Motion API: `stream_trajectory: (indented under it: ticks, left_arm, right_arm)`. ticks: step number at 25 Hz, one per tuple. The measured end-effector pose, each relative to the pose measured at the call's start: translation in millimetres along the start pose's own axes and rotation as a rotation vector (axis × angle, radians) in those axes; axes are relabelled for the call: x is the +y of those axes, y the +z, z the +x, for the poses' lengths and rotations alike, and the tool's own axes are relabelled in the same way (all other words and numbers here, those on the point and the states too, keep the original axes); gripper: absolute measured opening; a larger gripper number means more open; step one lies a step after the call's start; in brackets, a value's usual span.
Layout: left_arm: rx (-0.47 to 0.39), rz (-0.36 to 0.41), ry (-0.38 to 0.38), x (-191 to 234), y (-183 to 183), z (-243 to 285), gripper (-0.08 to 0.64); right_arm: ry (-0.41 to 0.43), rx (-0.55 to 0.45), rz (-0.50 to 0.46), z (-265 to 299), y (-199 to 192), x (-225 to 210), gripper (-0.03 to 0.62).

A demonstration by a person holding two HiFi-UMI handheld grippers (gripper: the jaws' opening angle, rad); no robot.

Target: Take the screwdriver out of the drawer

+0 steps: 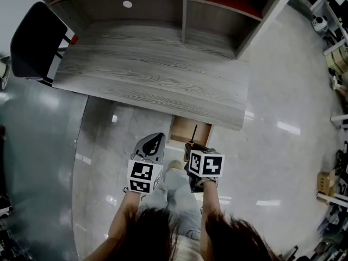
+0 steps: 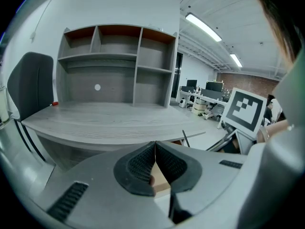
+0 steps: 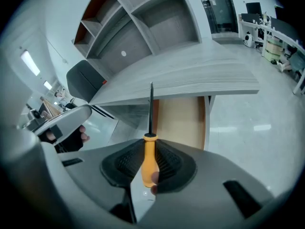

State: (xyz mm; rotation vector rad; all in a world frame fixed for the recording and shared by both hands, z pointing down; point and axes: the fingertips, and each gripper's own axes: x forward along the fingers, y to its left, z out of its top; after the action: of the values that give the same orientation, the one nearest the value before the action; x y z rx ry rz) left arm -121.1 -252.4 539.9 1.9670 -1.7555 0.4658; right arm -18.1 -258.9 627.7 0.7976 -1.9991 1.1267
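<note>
In the head view, the right gripper (image 1: 191, 147) holds the screwdriver (image 1: 194, 134) over the open drawer (image 1: 181, 132), shaft pointing toward the desk (image 1: 152, 86), with the left gripper (image 1: 154, 145) just beside it. The left gripper view shows its jaws closed together on nothing. The right gripper view shows the pads clamped on the orange handle, the shaft running straight out along the jaws.

No legible txt, brand or nos. anywhere. Marker cube (image 1: 144, 176) on left gripper (image 1: 153, 143) & its twin on right gripper (image 1: 191, 145) show only b/w square patterns, no letters.
</note>
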Motion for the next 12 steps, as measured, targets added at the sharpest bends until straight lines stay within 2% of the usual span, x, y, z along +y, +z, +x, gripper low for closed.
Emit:
stream_trajectory:
  ticks: [6,12]
  left_arm:
    - [-0.036,-0.001,-0.029,-9.5,13.8,-23.0,0.017]
    - [-0.069,0.033,-0.067,-24.3,24.3,-53.6,0.017]
  right_arm:
    - [-0.012,-0.091,-0.004,-30.0,5.9,12.7,0.084]
    - [-0.026,-0.164,-0.012,-60.9,-1.7,34.0,0.084]
